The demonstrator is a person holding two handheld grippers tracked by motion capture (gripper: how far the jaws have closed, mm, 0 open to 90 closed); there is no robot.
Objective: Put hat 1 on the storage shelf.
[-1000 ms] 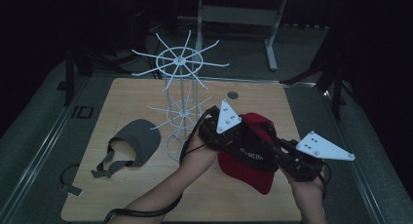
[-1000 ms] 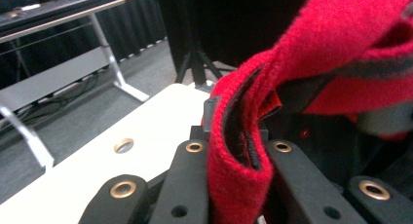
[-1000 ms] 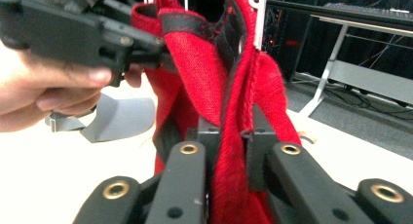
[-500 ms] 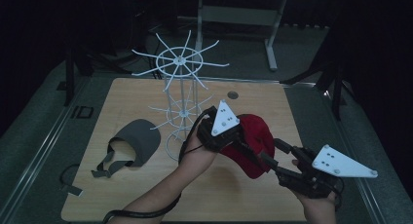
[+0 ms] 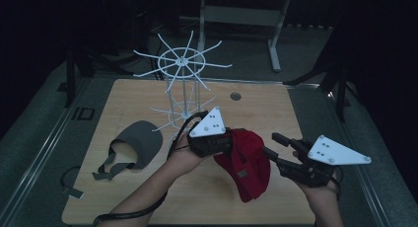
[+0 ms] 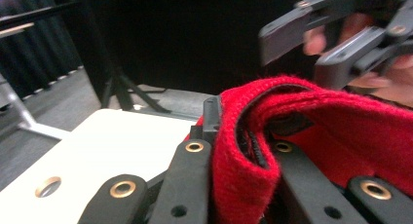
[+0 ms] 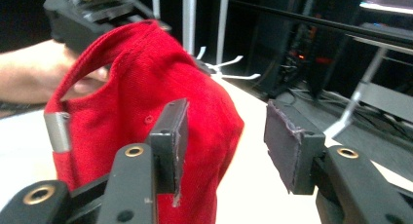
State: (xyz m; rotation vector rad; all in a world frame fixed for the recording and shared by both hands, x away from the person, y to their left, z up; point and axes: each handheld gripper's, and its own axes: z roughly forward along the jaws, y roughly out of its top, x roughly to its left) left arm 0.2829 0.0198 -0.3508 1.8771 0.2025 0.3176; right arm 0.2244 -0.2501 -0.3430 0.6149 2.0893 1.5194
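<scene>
High view: my left tongs (image 5: 224, 150) are clamped on the rim of the red cap (image 5: 246, 165), which hangs at lower centre of the frame, above the wooden worktop (image 5: 296, 113). My right tongs (image 5: 276, 145), at lower right, stand apart from the cap with their jaws parted; they have just been closing a little with nothing between them. I judge this the handover step: 1 hand holds the cap while the other lets go to take a new grip, likely before hanging it on the white wire rack (image 5: 182, 84) at upper centre. A grey cap (image 5: 138, 140) lies at the left of the worktop.

Left gripper view: the cap's folded rim (image 6: 243, 151) is pinched tight between my jaws; the right tongs (image 6: 311, 44) hover at upper right.

Right gripper view: my pads (image 7: 285, 146) are bare, with the cap (image 7: 146, 107) just left of the gap. Next I need to steer onto the crown without tugging it loose.

The worktop is pale wood; the room around it is dark, with metal stands behind.
</scene>
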